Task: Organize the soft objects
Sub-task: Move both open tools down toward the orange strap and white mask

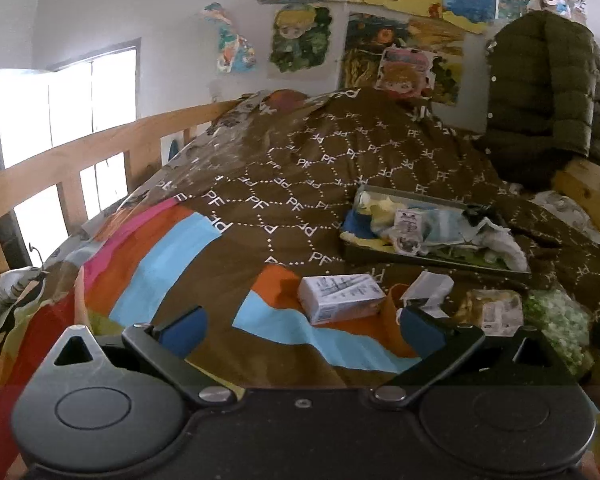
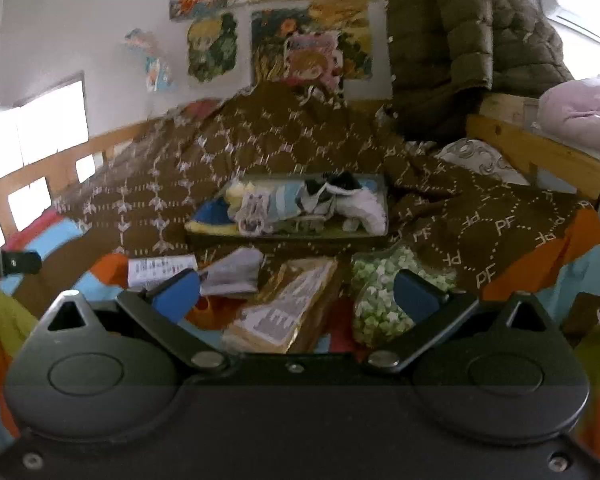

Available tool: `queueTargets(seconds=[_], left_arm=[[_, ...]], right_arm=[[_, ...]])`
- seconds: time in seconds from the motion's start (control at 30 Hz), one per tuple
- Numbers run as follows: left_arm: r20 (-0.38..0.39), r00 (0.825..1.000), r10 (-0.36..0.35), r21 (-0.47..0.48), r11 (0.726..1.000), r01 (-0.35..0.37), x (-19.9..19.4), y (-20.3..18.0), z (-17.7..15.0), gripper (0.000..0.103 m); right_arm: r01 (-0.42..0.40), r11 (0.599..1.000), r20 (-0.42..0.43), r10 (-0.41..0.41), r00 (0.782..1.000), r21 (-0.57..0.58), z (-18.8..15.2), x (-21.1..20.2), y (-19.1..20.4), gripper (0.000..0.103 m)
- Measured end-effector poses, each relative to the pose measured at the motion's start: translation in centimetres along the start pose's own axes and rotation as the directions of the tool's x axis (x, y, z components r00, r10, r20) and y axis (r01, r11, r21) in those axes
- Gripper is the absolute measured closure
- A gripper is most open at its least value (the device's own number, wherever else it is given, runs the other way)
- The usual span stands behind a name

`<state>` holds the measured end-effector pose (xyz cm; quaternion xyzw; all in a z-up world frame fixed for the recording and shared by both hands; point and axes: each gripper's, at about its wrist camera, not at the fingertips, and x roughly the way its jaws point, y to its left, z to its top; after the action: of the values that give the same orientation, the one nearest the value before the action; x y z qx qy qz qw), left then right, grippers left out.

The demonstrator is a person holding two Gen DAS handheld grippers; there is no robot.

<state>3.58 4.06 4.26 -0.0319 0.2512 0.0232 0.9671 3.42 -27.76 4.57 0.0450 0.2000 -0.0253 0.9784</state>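
Both your claws are spread wide and empty; the left claw [image 1: 300,330] hovers over the blanket [image 1: 260,184] just short of the white box [image 1: 342,298], the right claw [image 2: 296,294] over the gold packet [image 2: 288,308] beside the green bag [image 2: 384,292]. The tray [image 1: 350,256] beyond them is heaped with soft things already; drop another carelessly and it may slide off, or the tray may tip on the lumpy bedding; the slippery packet could also squirt from your grip.
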Motion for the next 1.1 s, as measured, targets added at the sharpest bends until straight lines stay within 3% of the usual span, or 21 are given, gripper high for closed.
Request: queueTargets(seconds=[0.2, 0.43, 1.1], left_arm=[[-0.033, 0.999, 0.005, 0.023, 1.0, -0.004, 1.2, -0.3, -0.3, 0.001], [-0.062, 0.998, -0.003, 0.024, 1.0, 0.004, 2.5, -0.6, -0.4, 0.001], [-0.161, 0.987, 0.005, 0.027, 1.0, -0.001, 7.5, -0.3, -0.6, 0.001]], right_arm=[[-0.018, 0.998, -0.052, 0.015, 0.999, -0.06, -0.2, 0.6, 1.2, 0.0], [-0.018, 0.996, -0.051, 0.013, 0.999, -0.088, -0.1, 0.4, 1.6, 0.0], [-0.104, 0.987, -0.137, 0.087, 0.987, -0.126, -0.3, 6.1, 1.8, 0.0]])
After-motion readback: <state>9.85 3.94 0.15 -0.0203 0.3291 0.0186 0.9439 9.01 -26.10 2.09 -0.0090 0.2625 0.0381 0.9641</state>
